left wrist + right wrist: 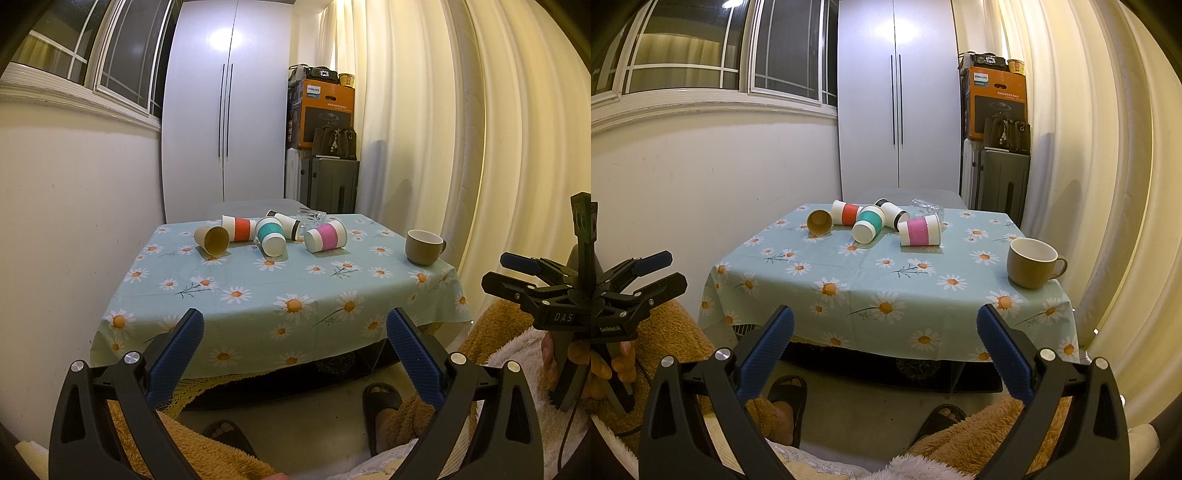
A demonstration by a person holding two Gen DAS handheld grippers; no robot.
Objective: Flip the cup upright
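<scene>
Both grippers are hanging off the near edge of the table (258, 332), over the person's lap, nothing between their fingers. Left gripper (294, 354): jaws spread wide, empty. Right gripper (885, 354): jaws likewise spread wide, empty.

Five paper cups are lying on their sides in a cluster toward the far edge: a plain brown cup (212, 240) nearest the far-left corner with its mouth facing the near edge, then a red-banded cup (239, 228), a teal-banded cup (271, 236) with its base pointing toward the near edge, a black-banded cup (288, 225) behind it, and a pink-banded cup (325, 236) toward the right. A clear glass (927, 210) is lying at the far edge. A brown mug (1032, 262) is standing upright near the right edge.

Judgement: task not yet begun; the step in hand is the approach. The pink-banded cup is standing apart from the rest, so it looks like the cleanest first target. Suggest closing across the banded middle, lightly since paper walls crush, then rotating about the base and setting down clear of the neighbours.
</scene>
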